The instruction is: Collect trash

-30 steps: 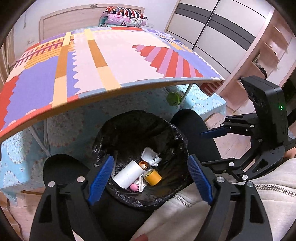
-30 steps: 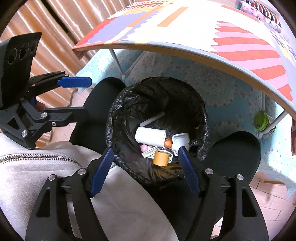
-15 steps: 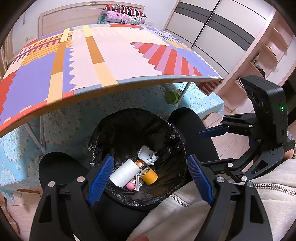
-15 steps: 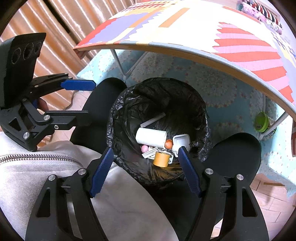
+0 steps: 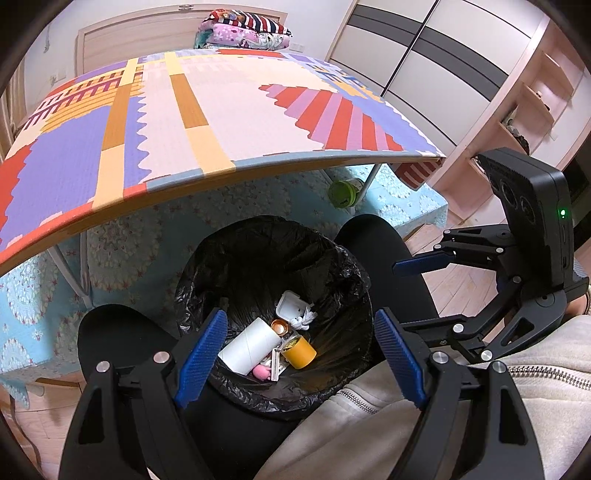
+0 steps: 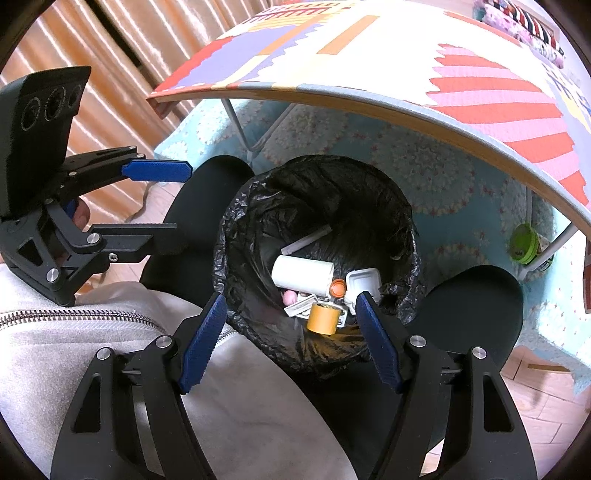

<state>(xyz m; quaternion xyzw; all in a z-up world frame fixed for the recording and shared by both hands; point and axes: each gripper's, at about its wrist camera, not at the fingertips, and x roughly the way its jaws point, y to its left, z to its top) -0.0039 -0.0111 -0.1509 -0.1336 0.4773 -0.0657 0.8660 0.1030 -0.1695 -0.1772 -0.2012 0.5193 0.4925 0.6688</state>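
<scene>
Trash, gathered at the bottom of a round bin lined with a crinkled black plastic bag, at centre of both wrist views. Inside: white paper-wrapped cylindrical roll lying on its side, orange-yellow tape roll touching it at 4 o'clock, small copper-coloured round cap just beside the roll's upper end, white square plastic tray at 12 o'clock of the cap, pink soft lump at the 6 o'clock edge of the pile, thin grey flat stick leaning against the liner farther back. Left gripper with blue-padded black fingers spread wide, holding nothing, hovering above the bin's near rim; seen from the right wrist at 9 o'clock, likewise gaping. Right gripper also wide apart and unloaded, above the near rim, pads framing the tape roll and white roll. Bin wedged between two black-clad knees, grey zip-up jacket at the lower edge. Above, at 12 o'clock, folding table with a colourful patterned foam-mat top, edge overhanging the bin. Light-blue floral cloth beneath the table. Green round-lidded jar near a table leg, at 1 o'clock of the bin. Folded striped bedding at the table's far end.
</scene>
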